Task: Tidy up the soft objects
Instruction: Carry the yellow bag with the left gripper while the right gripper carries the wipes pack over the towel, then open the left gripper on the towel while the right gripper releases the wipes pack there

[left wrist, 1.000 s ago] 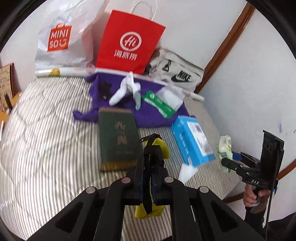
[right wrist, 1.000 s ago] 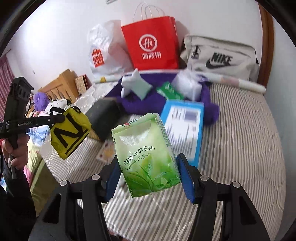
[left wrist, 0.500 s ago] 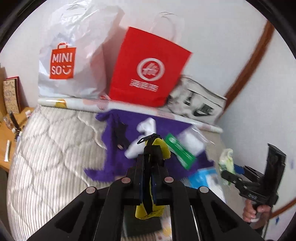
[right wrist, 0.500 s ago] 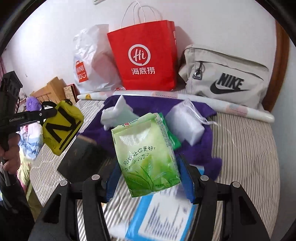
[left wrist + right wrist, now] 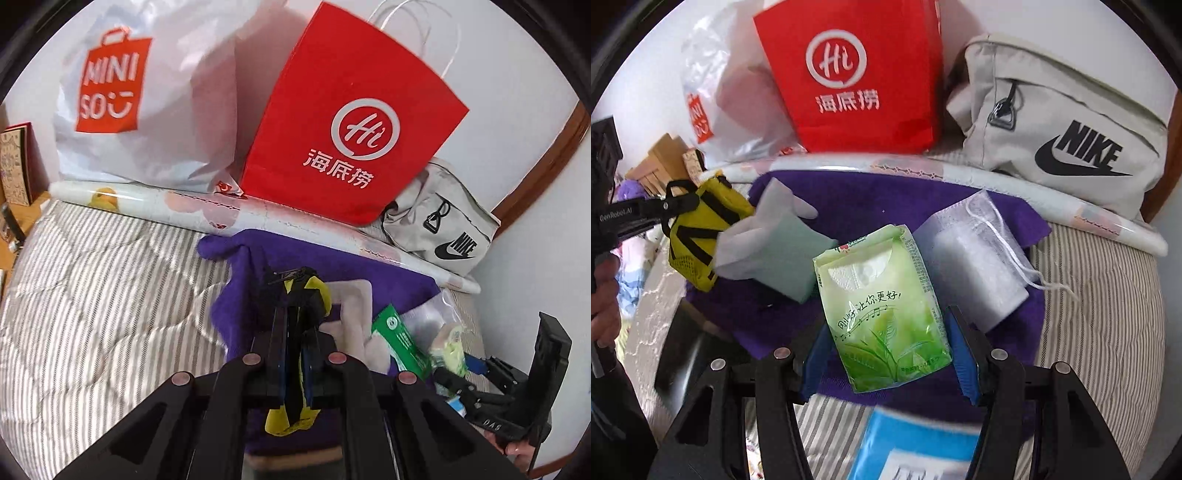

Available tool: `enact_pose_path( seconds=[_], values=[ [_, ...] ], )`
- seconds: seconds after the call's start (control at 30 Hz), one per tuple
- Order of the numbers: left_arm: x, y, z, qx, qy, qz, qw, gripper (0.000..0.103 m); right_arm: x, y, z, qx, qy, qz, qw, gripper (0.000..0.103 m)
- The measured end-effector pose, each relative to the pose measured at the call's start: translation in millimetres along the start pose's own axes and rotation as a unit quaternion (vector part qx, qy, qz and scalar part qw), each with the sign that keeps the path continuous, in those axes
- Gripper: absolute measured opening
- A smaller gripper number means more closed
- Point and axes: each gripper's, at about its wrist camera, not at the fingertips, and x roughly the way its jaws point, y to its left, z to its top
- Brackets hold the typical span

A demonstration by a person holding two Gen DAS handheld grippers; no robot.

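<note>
My left gripper [image 5: 295, 314] is shut on a yellow and black pouch [image 5: 314, 291], held above the purple cloth [image 5: 243, 295]; the pouch also shows in the right wrist view [image 5: 698, 240]. My right gripper [image 5: 890, 350] is shut on a green tissue pack [image 5: 882, 306] and holds it over the purple cloth [image 5: 886, 192]. On the cloth lie a pale star-shaped cushion [image 5: 775, 243], a white drawstring bag [image 5: 979, 266] and a green packet [image 5: 402, 339].
A red paper bag [image 5: 351, 122], a white Miniso bag [image 5: 129, 92] and a grey Nike bag [image 5: 1063, 122] stand against the wall behind a rolled sheet [image 5: 184, 210]. A blue box [image 5: 916, 450] lies near the bed's front. The striped bed [image 5: 92, 314] extends left.
Both grippers have moved forward toward the wall with their objects, from the bed's front to over the purple cloth. The dark box and blue box have dropped out below.
</note>
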Motion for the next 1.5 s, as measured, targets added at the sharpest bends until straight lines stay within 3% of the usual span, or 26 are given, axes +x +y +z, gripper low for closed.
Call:
enact_pose_path(
  seconds=[0.47,0.53,0.6,0.67,0.9,1.07,1.2,1.5],
  values=[
    [53,4,-2,-0.001,0.073,-0.006,0.9973,0.008,44,6,12,-0.014,0.057,-0.002,0.998,0.06],
    [53,3,-1,0.0,0.078,-0.007,0.9969,0.017,47,6,14,-0.012,0.061,-0.007,0.998,0.063],
    [53,1,1,0.002,0.083,-0.003,0.9965,0.04,49,6,16,-0.01,0.064,-0.011,0.998,0.072],
    [49,-2,2,0.009,0.073,-0.002,0.9973,0.049,47,5,17,-0.009,0.06,-0.014,0.998,0.072],
    [26,-14,0,0.038,0.054,0.012,0.9978,0.049,26,3,18,0.006,0.033,-0.011,0.999,0.072],
    [-3,-24,-18,0.049,0.028,0.009,0.9984,0.049,-9,6,1,0.007,0.005,-0.008,1.0,0.072],
    [-37,-36,-44,0.064,-0.017,0.005,0.9978,0.049,-47,10,-26,0.015,-0.021,-0.001,1.0,0.072],
    [-90,-50,-121,0.089,0.013,0.017,0.9958,0.049,-103,36,-101,-0.005,-0.05,-0.001,0.999,0.072]
  ],
)
